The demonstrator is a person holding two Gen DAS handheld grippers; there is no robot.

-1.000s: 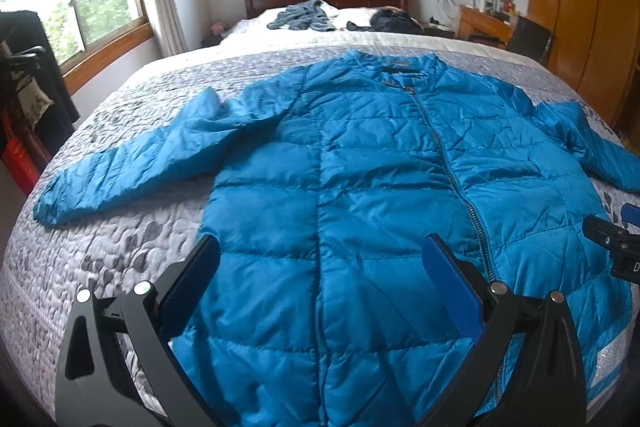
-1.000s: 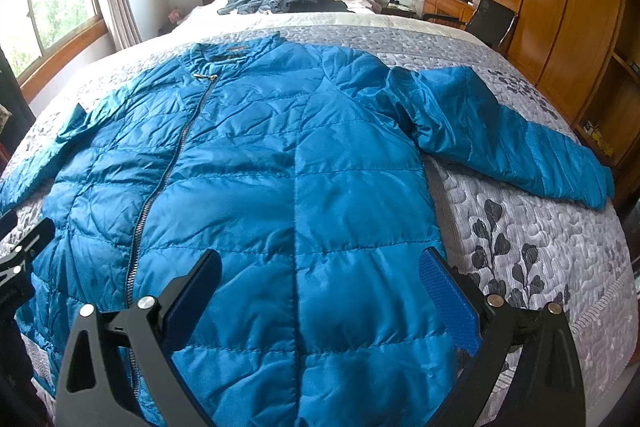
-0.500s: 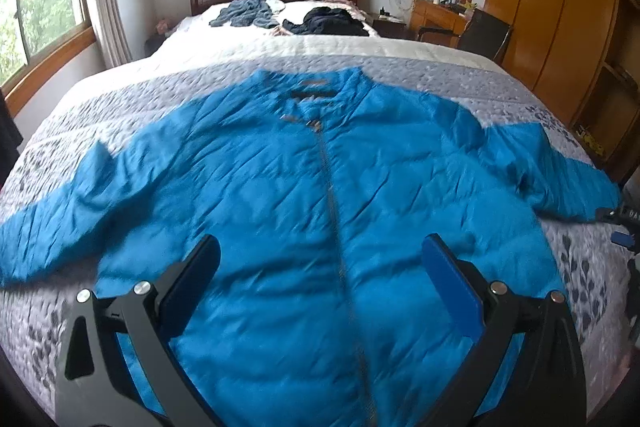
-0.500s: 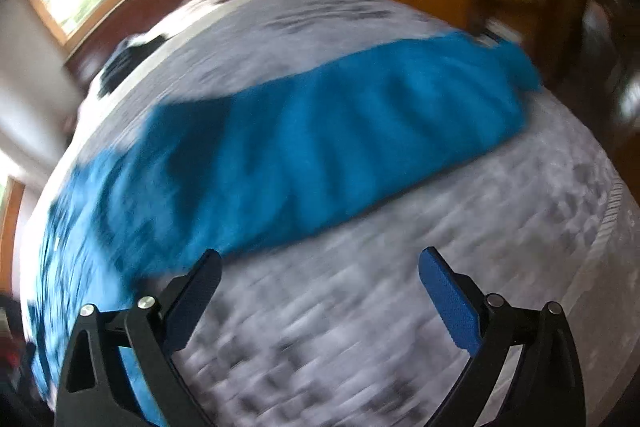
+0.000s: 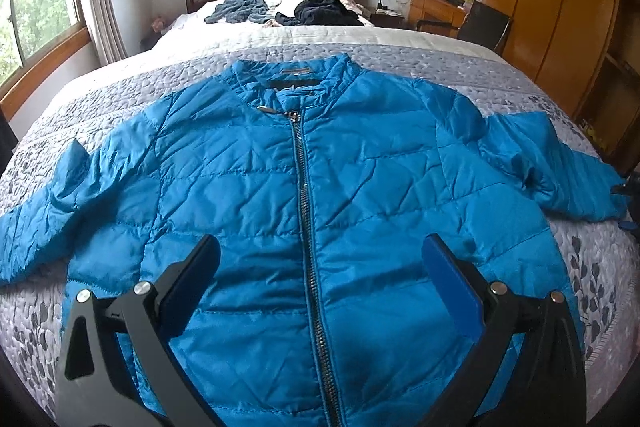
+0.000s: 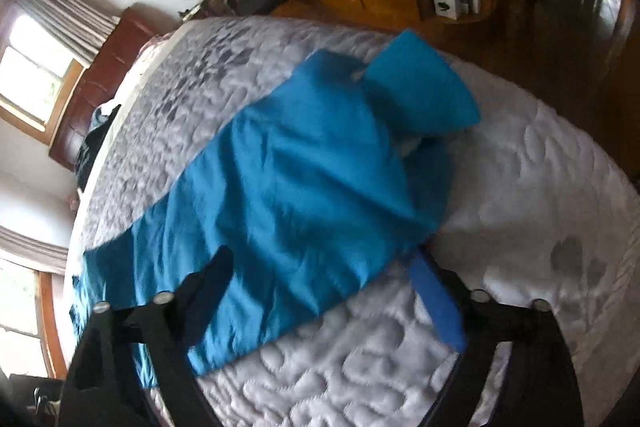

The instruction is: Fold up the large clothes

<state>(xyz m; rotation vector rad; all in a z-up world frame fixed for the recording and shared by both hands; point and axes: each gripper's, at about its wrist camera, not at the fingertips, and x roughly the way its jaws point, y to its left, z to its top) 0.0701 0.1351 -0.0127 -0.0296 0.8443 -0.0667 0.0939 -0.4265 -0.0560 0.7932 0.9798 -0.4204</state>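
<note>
Jacket (image 5: 320, 195), blue and quilted, lies face up and zipped on a bed (image 5: 520, 83) with a grey patterned quilt, collar toward the far headboard and both sleeves spread out to the sides. No fold has been made, so the task looks to be at its first step: taking hold of a sleeve to bring it in over the body.

Left hand-held gripper (image 5: 320, 275) hangs above the jacket's lower front, fingers spread wide with the zip running straight ahead between them. It holds nothing and does not appear to touch the cloth.

Right hand-held gripper (image 6: 324, 291) is turned steeply and sits close over the right sleeve (image 6: 304, 187). Its fingers are spread, with the lower part of the sleeve lying between and just ahead of them. The cuff (image 6: 420, 91) lies farther ahead, near the bed's edge, and looks slightly lifted or turned over; the view is blurred, so this is uncertain. The sleeve is not yet pinched. In the left view this gripper shows only as a dark sliver at the far right, beside the cuff.

Next move likely calls for the right gripper to lower, close on the sleeve near the cuff, and carry it across the chest. The padded, slick fabric may slip, so a deep pinch seems wise.
</note>
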